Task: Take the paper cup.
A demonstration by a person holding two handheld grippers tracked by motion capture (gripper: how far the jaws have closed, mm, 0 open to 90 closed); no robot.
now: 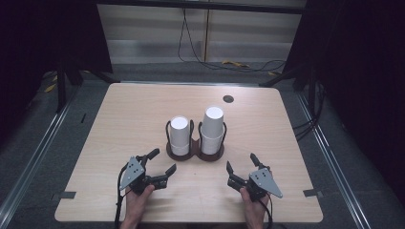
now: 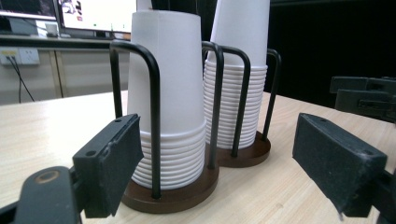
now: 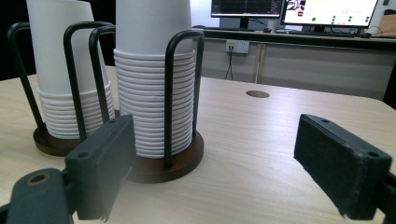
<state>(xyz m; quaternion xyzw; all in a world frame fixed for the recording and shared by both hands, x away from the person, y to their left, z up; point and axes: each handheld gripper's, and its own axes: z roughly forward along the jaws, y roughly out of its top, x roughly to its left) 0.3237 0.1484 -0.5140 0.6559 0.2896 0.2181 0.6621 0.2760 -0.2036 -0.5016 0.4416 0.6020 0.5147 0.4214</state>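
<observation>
Two upside-down stacks of white paper cups stand mid-table in a double holder (image 1: 195,153) with dark round bases and black wire loops. The left stack (image 1: 179,135) is shorter than the right stack (image 1: 213,128). My left gripper (image 1: 163,161) rests open near the table's front, short of the left stack (image 2: 170,93), nothing between its jaws. My right gripper (image 1: 241,162) is open too, in front and to the right of the taller stack (image 3: 152,70). The left gripper (image 2: 217,156) also looks past at the taller stack (image 2: 238,70) and the right gripper (image 2: 364,95). The right gripper (image 3: 215,163) sees the shorter stack (image 3: 65,60) behind.
The light wooden table (image 1: 133,119) has a round cable hole (image 1: 228,98) at the back right, seen as hole (image 3: 257,94). Cables (image 1: 224,62) lie on the floor beyond. A desk with monitors (image 3: 289,9) stands behind. Dark frames flank the table.
</observation>
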